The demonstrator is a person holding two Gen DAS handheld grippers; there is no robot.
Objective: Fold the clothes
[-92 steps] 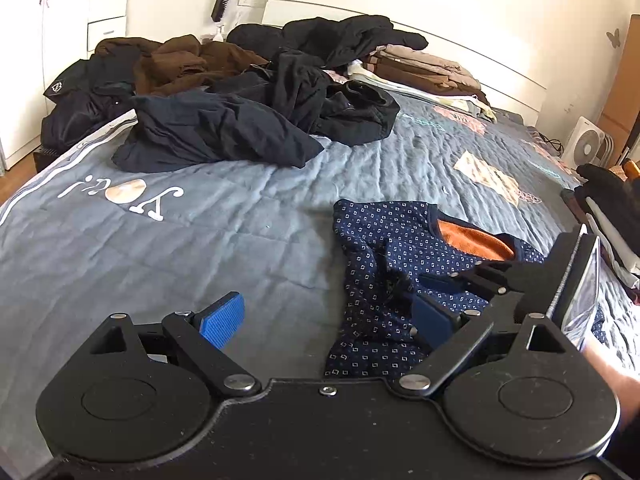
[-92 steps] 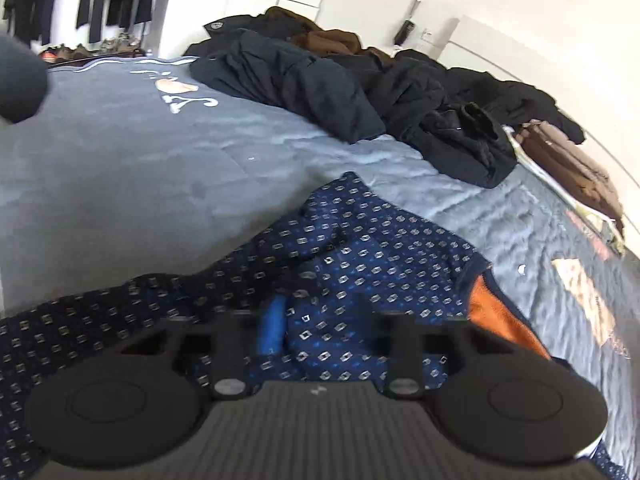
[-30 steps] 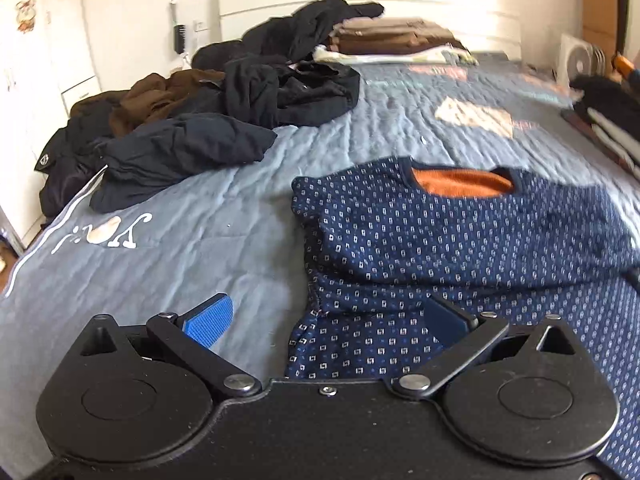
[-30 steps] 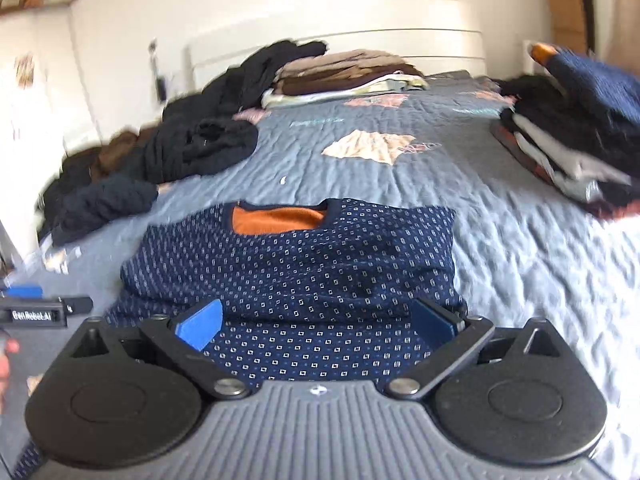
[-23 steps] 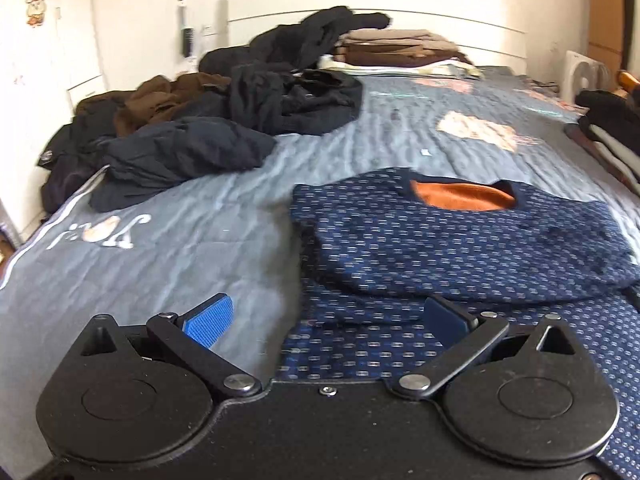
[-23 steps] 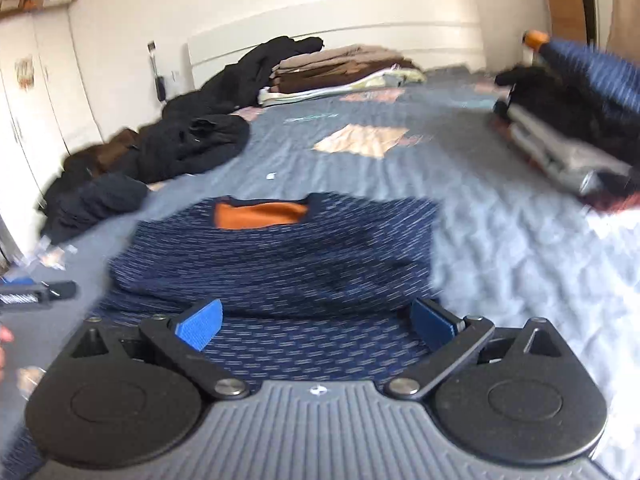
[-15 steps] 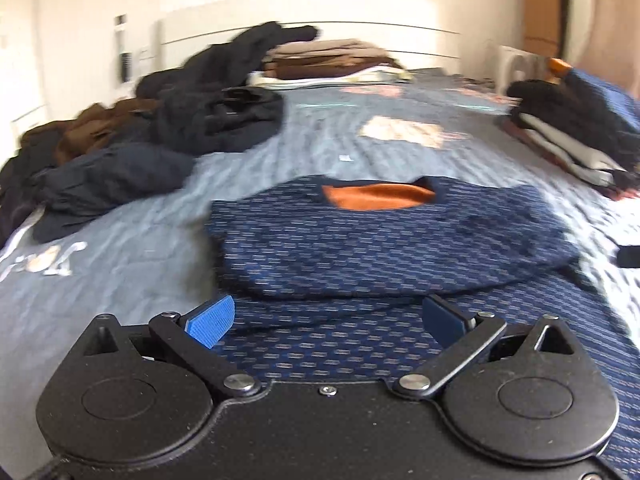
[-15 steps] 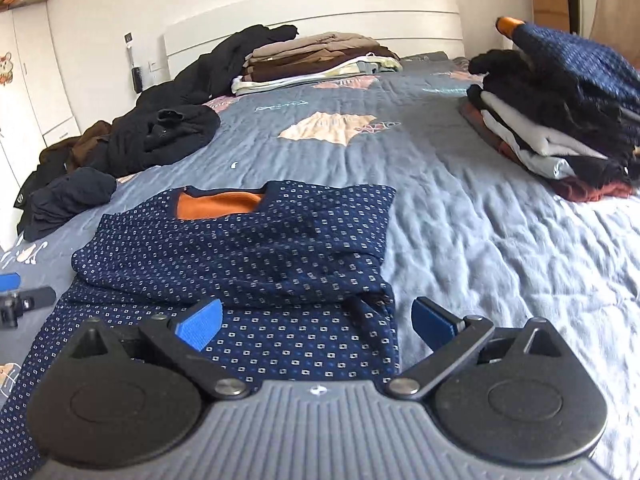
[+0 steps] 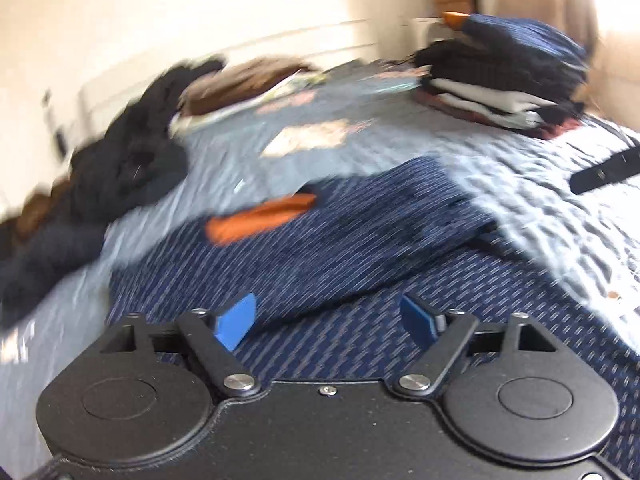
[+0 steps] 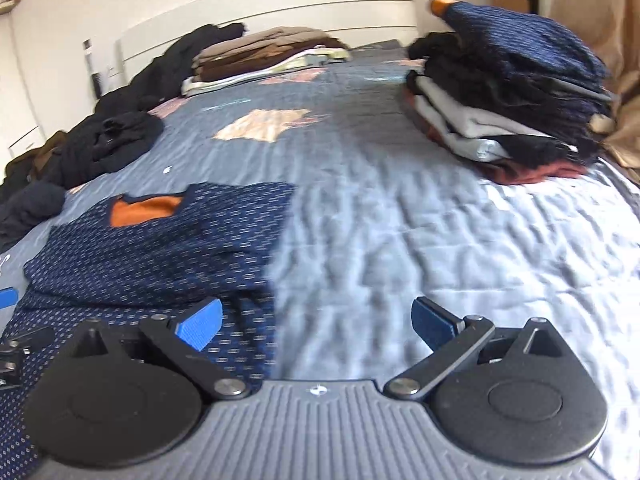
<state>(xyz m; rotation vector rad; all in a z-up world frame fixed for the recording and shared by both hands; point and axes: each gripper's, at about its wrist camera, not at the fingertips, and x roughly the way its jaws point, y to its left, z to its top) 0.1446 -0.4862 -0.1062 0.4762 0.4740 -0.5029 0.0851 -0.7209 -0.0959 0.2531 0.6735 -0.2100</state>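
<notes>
A navy dotted sweater [image 9: 340,248] with an orange collar lining [image 9: 256,220] lies flat on the grey-blue bedspread [image 9: 540,208], its upper part folded down over the lower. My left gripper [image 9: 326,320] hovers low over the lower half. Its jaws are closing, the fabric lies beneath them, and the pads press on nothing. The left wrist view is blurred. My right gripper [image 10: 316,322] stands open over the sweater's [image 10: 160,248] right edge, one pad above the cloth and the other above bare bedspread [image 10: 400,220].
A stack of folded clothes [image 10: 508,92] sits at the bed's right side. Dark unfolded garments [image 10: 108,144] are heaped along the left, and another folded stack [image 10: 260,56] lies by the white headboard [image 10: 280,12].
Both views have swung right across the sweater. The left gripper's jaws have narrowed and now sit over the sweater's middle. The right gripper has shifted to its right edge.
</notes>
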